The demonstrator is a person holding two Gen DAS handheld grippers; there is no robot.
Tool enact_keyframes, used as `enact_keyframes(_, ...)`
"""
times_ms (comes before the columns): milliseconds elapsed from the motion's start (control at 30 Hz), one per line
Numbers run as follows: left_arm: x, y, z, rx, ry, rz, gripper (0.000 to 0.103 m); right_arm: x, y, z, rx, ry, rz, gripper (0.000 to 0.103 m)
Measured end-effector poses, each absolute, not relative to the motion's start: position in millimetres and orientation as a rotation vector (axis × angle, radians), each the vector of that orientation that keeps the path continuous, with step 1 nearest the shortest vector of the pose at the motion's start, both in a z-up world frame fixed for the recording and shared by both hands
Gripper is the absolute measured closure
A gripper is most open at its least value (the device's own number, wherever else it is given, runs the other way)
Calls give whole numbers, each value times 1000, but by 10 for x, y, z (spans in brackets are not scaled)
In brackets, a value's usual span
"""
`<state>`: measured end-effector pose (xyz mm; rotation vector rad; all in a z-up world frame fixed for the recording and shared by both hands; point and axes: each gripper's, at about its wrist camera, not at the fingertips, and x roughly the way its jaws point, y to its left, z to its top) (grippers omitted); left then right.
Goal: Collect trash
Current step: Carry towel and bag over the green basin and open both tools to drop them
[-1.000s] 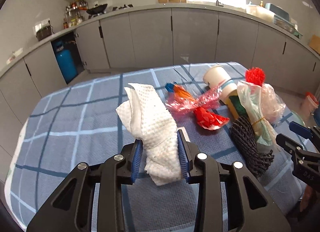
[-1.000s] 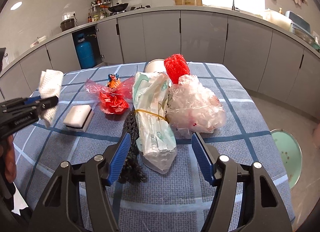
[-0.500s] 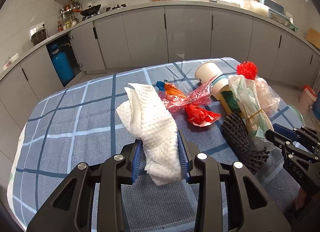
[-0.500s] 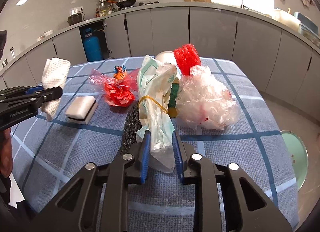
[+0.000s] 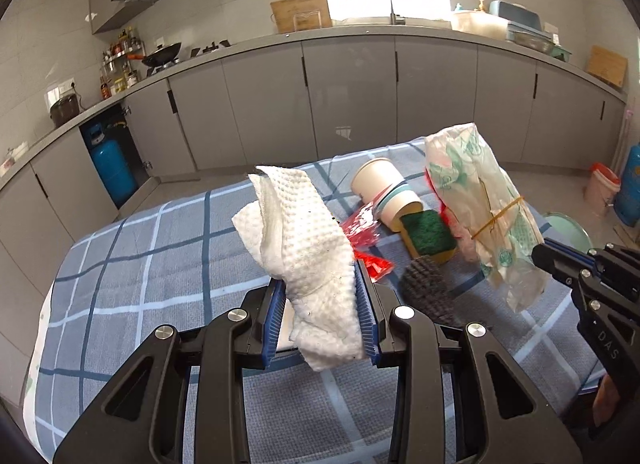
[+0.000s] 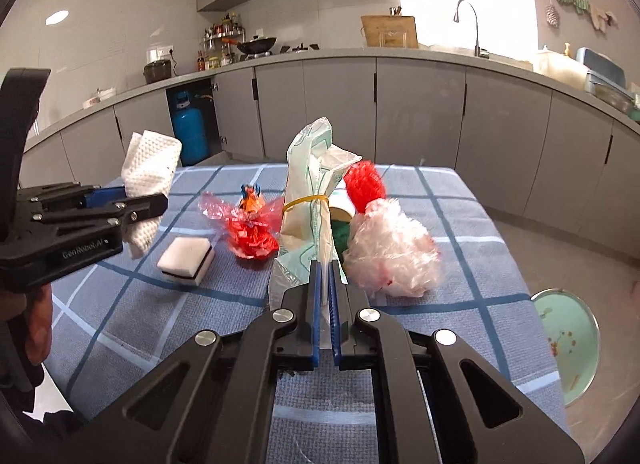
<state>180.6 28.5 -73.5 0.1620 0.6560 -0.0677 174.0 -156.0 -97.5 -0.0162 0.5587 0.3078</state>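
So the left hand-held gripper [image 5: 322,312] is clamped on a crumpled white paper towel [image 5: 308,252], held up off the bench [image 5: 140,264], blue pads squeezing it from both sides. The right hand-held gripper [image 6: 325,304] has its pads pinched nearly together on the bottom end of a rolled plastic bag [image 6: 310,200] with green print and a yellow rubber band round it. In the left wrist view that bag hangs clear above the checked cloth, over the right edge of the bench.

Stuff lying on the bench: a white sponge block [image 6: 185,260] with a dark bottom layer toward the left edge, a red and pink crinkly wrapper [image 6: 248,224] about mid-bench, a tipped-over paper cup [image 5: 384,188] toward the far edge with a green scouring sponge [image 5: 428,232] just beside it, a black mesh scrubber [image 5: 424,292] nearer the cameras, and a scrunched clear plastic bag [image 6: 392,256] toward the right edge with a red mesh ball [image 6: 364,184] touching its far side.

A light green plate [image 6: 568,340] sits low beyond the bench's right edge; can't tell what it rests on.
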Motion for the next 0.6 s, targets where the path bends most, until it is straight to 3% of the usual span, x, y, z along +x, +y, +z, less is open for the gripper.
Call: enact_keyframes(600, 1878, -468, -491, 219, 572, -240, 69, 1558, -2177, -686, 47, 479, 164, 97)
